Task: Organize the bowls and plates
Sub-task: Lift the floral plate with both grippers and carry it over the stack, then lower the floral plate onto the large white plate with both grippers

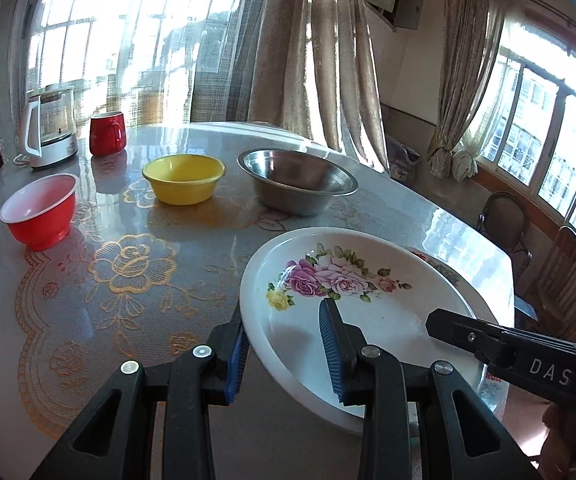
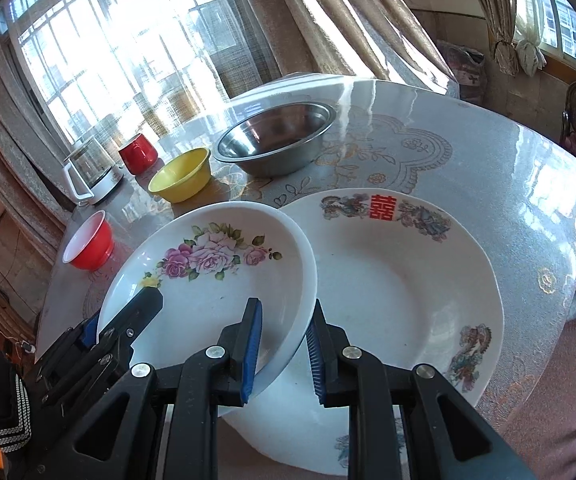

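Observation:
A white deep plate with pink roses (image 1: 368, 320) (image 2: 207, 300) hangs tilted over the table, held at opposite rims. My left gripper (image 1: 283, 350) is shut on its left rim, one blue pad inside and one outside. My right gripper (image 2: 283, 352) is shut on its right rim. Under it, partly covered, lies a larger white plate (image 2: 408, 280) (image 1: 444, 270) with dragons and a red character. Farther back stand a steel bowl (image 1: 296, 184) (image 2: 275, 136), a yellow bowl (image 1: 183, 178) (image 2: 181, 178) and a red bowl (image 1: 39, 208) (image 2: 87, 246), each apart.
A red mug (image 1: 107, 134) (image 2: 137, 154) and a glass kettle (image 1: 49, 128) (image 2: 91, 176) stand at the far left of the round table (image 1: 87, 280), near the curtained window. Chairs (image 1: 504, 216) stand beyond the table's right edge.

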A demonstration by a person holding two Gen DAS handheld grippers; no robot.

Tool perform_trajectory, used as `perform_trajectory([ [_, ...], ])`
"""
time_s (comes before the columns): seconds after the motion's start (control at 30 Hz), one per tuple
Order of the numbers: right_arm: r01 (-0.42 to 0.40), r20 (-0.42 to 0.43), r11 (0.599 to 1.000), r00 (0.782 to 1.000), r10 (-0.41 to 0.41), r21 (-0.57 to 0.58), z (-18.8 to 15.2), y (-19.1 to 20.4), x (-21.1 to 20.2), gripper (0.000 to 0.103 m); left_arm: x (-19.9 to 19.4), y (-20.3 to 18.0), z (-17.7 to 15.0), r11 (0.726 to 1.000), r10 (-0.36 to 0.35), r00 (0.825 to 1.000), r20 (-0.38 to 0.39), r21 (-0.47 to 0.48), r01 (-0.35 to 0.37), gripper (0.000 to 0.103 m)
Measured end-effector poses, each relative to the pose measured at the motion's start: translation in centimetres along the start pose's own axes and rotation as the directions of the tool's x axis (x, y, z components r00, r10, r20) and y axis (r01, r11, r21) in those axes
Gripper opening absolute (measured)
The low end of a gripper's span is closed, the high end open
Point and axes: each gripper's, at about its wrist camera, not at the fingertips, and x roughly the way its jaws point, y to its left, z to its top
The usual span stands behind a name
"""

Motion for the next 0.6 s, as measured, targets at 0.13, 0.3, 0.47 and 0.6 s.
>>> perform_trajectory([
  [0.13, 0.025, 0.009, 0.999, 1.000, -0.025, 0.020, -0.2, -1.8, -1.1, 0.022, 0.3, -1.9, -0.2, 0.999, -0.037, 0.999, -0.010, 0.027, 0.037, 0.034],
  [0.3, 0.053, -0.001, 0.996, 0.999, -0.053, 0.065, -0.7, -4.1, -1.6, 0.022, 1.2, -3.6, -0.4, 0.996, -0.078, 0.996, -0.048, 0.042, 0.080, 0.034],
  [0.47, 0.067, -0.015, 0.993, 0.998, -0.066, 0.100, -1.0, -5.8, -1.9, 0.022, 1.8, -4.9, -0.4, 0.993, -0.097, 0.993, -0.065, 0.062, 0.101, 0.034],
  [0.6, 0.077, -0.017, 0.990, 0.997, -0.076, 0.115, -1.0, -6.4, -2.1, 0.022, 2.4, -5.5, -0.4, 0.991, -0.102, 0.991, -0.087, 0.084, 0.109, 0.034],
])
